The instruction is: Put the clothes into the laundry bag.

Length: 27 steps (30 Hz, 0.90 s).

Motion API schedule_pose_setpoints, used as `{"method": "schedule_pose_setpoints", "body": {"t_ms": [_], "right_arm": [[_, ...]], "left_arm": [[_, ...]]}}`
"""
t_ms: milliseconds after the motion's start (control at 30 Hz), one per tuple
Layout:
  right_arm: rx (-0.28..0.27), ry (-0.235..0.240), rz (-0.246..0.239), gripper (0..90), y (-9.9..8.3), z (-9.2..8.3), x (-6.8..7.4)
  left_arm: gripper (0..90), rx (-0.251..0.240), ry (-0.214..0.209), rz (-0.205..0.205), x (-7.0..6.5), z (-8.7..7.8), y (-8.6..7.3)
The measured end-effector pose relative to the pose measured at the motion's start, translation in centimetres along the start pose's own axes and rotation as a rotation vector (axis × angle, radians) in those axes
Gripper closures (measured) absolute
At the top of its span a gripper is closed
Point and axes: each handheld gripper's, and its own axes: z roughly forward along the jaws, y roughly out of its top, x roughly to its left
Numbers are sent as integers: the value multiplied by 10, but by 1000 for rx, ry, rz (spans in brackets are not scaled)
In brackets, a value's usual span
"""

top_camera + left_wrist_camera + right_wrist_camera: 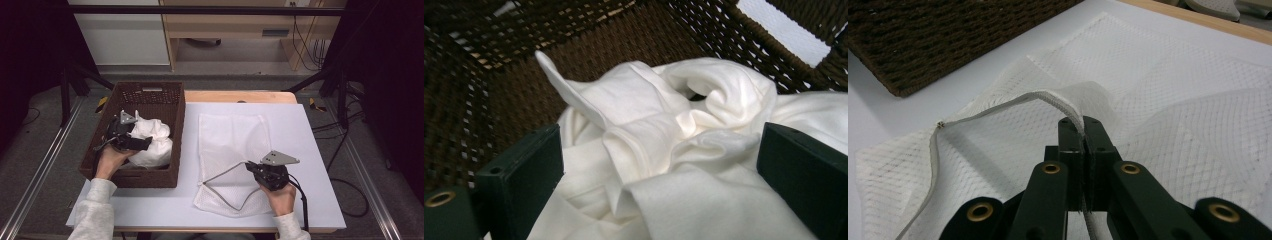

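Basket [172,125] wall beside left gripper [659,165], fingers spread around white cloth [664,135].

Looks like a lab: white counter [300,150] framed by metal rails [35,180], loose black cables [350,200], grey carpet [50,200].

Black claws [1083,131] (brass rivets), grey sleeves [95,212]

I can read no lettering, label, brand or number on anything in front of me.
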Motion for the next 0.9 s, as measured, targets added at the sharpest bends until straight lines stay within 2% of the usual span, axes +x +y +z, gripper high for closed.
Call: {"method": "schedule_pose_setpoints", "body": {"t_ms": [67,100,167,233,433,600,700,733,767,800,833,867,900], "right_arm": [[6,-1,1,884,0,1,0],[9,1,2,885,0,1,1],[11,3,-6,884,0,2,0],[12,2,-6,884,0,1,1],[17,5,-5,884,-1,1,-1],[24,6,1,883,-1,3,-1],[30,9,-7,883,-1,4,-2],[30,9,-7,883,-1,4,-2],[35,12,-2,883,-1,4,-1],[34,12,-2,883,-1,4,-2],[34,12,-2,883,-1,4,-2],[35,14,3,883,-1,4,-2],[35,14,3,883,-1,4,-2]], "left_arm": [[19,39,-19,-3,0,3,-2],[13,75,-41,9,-2,8,-3],[0,133,-57,30,-5,16,-4],[0,161,-60,37,-7,21,-4],[0,212,-72,30,-9,30,-6],[6,236,-101,32,-9,36,-7],[105,255,-130,22,-9,40,-4],[105,263,-141,24,-9,40,-3],[191,263,-149,17,-10,40,-3],[233,265,-153,13,-10,40,-3],[233,269,-163,10,-10,39,-2],[341,271,-168,9,-10,39,-2],[341,275,-167,10,-11,38,-1]]}}
